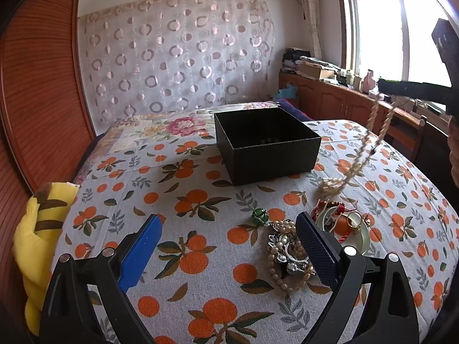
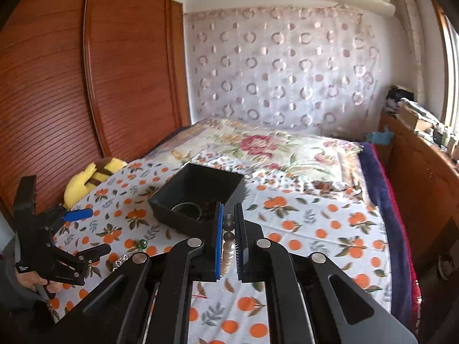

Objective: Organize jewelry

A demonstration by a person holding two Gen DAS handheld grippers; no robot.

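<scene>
A: Pearl necklace (image 2: 228,246) — it sits pinched between the 2 fingers of the right gripper (image 2: 228,229), which are closed down to a narrow slot with a column of beads filling it.

B: And from the other camera?

A: The same pearl necklace (image 1: 370,146) hangs as a twisted rope from the right gripper (image 1: 384,87) at the upper right. Its lower end reaches a small bunched coil on the tablecloth (image 1: 200,200), just right of the black box (image 1: 266,146).

B: The left gripper (image 1: 226,246)?

A: Wide apart, nothing between its blue pads. It hovers low over the cloth. The right-hand pad overlaps the jewelry pile (image 1: 289,249) in the picture; whether it touches, I cannot tell.

B: What is in that pile?

A: A strand of pearls looped over something silvery and ornate, partly hidden by the pad. Just beyond lie a pale bangle (image 1: 358,229) with red cord across it and a small green bead piece (image 1: 260,215). The finer items are too tangled to name.

B: The box?

A: Open-topped, standing beyond the pile. From the left wrist its floor is mostly hidden by the near wall. The right wrist view looks into the black box (image 2: 198,197) and shows a ring-shaped item and some dark clutter — too dim to identify, and the gripper finger cuts off 1 corner.

B: Anything at the edges?

A: A yellow plush toy (image 1: 37,243) at the left edge, half cut off. In the right wrist view the left gripper (image 2: 89,232) appears at far left, held by a hand (image 2: 34,282) that is mostly out of frame.
</scene>
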